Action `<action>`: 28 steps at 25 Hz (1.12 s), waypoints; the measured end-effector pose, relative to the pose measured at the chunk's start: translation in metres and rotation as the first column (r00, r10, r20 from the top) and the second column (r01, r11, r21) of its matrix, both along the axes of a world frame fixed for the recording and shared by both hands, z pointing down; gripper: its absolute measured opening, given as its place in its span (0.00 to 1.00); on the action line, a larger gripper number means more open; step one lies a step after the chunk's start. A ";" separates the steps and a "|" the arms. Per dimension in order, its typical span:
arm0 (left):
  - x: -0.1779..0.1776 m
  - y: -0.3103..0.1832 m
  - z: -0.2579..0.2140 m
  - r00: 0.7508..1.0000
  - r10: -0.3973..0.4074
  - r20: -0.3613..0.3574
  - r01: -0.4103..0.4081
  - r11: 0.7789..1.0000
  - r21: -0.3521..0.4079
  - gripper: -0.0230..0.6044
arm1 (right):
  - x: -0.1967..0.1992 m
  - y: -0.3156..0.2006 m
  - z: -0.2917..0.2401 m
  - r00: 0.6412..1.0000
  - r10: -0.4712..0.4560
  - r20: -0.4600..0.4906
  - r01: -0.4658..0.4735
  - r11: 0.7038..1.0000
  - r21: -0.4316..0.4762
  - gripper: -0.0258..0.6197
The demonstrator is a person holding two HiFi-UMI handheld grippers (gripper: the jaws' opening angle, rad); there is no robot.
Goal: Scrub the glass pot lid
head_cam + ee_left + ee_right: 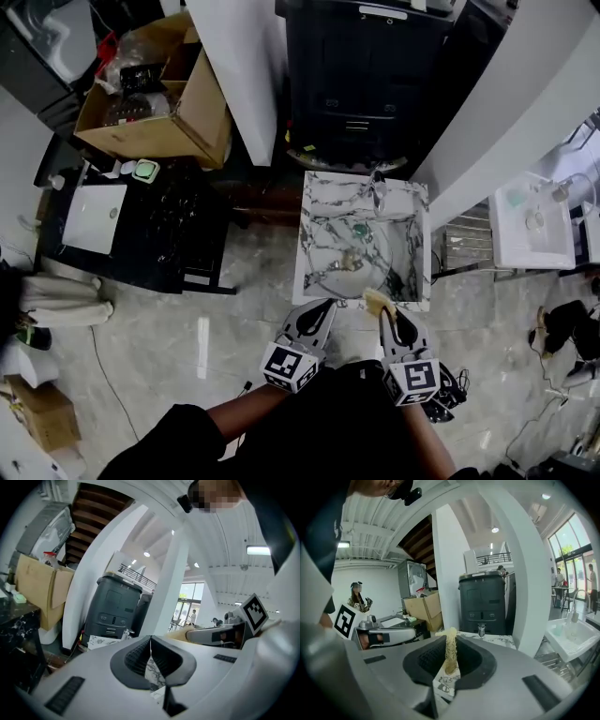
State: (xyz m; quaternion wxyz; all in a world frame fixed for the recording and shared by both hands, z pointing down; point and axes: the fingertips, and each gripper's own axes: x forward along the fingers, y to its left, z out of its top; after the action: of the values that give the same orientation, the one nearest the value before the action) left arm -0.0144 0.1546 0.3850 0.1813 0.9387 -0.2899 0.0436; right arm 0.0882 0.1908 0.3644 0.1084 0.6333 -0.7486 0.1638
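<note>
- Left gripper [322, 309] [151, 641]: white, two-jaw, held low in front of the person; jaws pressed together with nothing between them.
- Right gripper [387, 315] [450, 645]: jaws clamped on a thin yellowish mesh scrub pad [376, 300] [450, 651], which stands on edge and pokes out past the tips.
- Both grippers sit at the near rim of the white marble-veined square sink [314, 202], tips pointing at it and not yet over the basin.
- Round clear glass pot lid [364, 270] lies inside the sink basin, roughly flat, with its knob near the middle. It is ahead of both grippers, nearer the right one, and touches neither.
- Chrome faucet [378, 194] [482, 630] is on the far rim, behind the lid.
- Progress, judged: scrubber is in hand and the lid is in place, so setup looks done. No pad-on-glass contact, so the scrubbing itself is all left to do. The left gripper would likely need to open to steady the lid.
- No water or suds that I can make out.
- Further back: a dark grey cabinet-like unit [361, 66] and an open brown cardboard box [178, 112].
</note>
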 end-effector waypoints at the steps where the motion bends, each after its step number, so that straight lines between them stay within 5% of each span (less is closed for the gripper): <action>1: -0.002 -0.006 0.000 1.000 -0.012 -0.005 0.012 1.000 0.001 0.06 | 0.000 -0.004 0.003 1.000 -0.011 -0.003 0.011 1.000 -0.005 0.14; 12: -0.001 -0.042 0.012 0.983 -0.178 0.035 0.178 0.984 0.020 0.06 | 0.008 -0.052 0.036 0.974 -0.226 -0.019 0.225 0.973 -0.055 0.14; 17: 0.002 -0.051 0.019 0.957 -0.278 0.082 0.276 0.961 0.033 0.06 | 0.009 -0.065 0.080 0.926 -0.377 0.035 0.377 0.913 -0.155 0.14; 22: 0.009 -0.053 0.032 0.928 -0.350 0.126 0.348 0.937 0.042 0.06 | 0.007 -0.078 0.097 0.872 -0.484 0.077 0.490 0.857 -0.161 0.14; 28: 0.004 -0.056 0.053 0.885 -0.444 0.141 0.444 0.895 0.027 0.06 | 0.010 -0.092 0.141 0.828 -0.557 0.063 0.554 0.796 -0.245 0.13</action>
State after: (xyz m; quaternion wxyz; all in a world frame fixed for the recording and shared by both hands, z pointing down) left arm -0.0101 0.0986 0.4378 0.1682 0.8413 -0.5090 0.0694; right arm 0.0978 0.0985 0.5049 0.2359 0.3679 -0.8734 0.2148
